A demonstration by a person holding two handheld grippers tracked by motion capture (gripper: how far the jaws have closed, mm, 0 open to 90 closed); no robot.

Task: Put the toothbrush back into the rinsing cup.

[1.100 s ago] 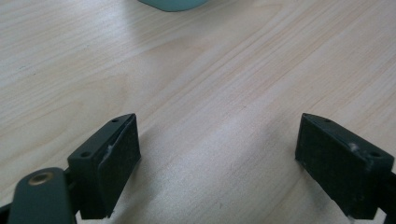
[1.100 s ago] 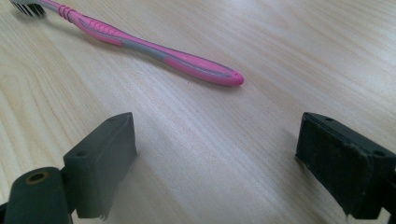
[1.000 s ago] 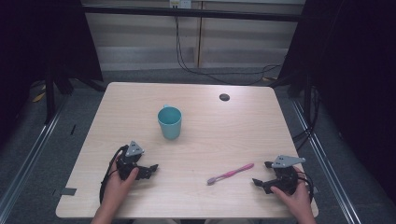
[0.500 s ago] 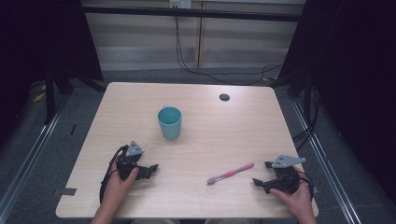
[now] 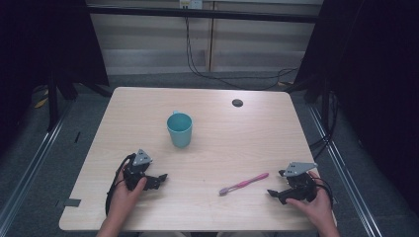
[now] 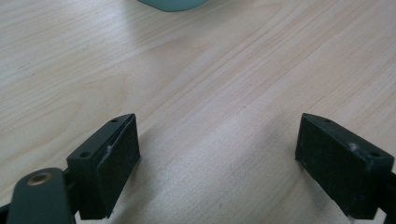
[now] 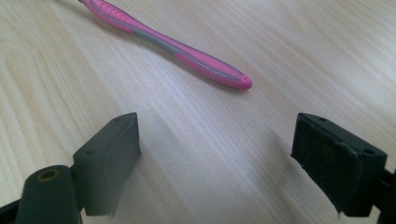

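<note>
Toothbrush (image 5: pixel 244 183) lies flat on the table (image 5: pixel 222 123), pink handle toward my right gripper (image 5: pixel 276 185), bristle end angled away toward table centre. Teal cup (image 5: pixel 179 129) stands upright, well apart from the brush, farther back and nearer my left side. My reading: brush and cup are set out apart so that each hand has one thing to deal with, brush for the right, cup for the left.

Right gripper: resting low at the near right edge of the table, pointed at the handle end. In the right gripper view the toothbrush (image 7: pixel 168 44) sits just ahead of the jaws, handle tip near but not between them. Jaws spread wide, though they have just been closing slightly; nothing between the pads (image 7: pixel 338 163), nothing touched.

Left gripper (image 5: pixel 160 178): parked on the near left of the table, aimed roughly toward the cup (image 6: pixel 173 3), whose base shows at the top of the left gripper view. Jaws spread wide, bare wood between the pads (image 6: pixel 116 163). Holding nothing.

Judgement: approach stage; the brush is not yet gripped.
</note>
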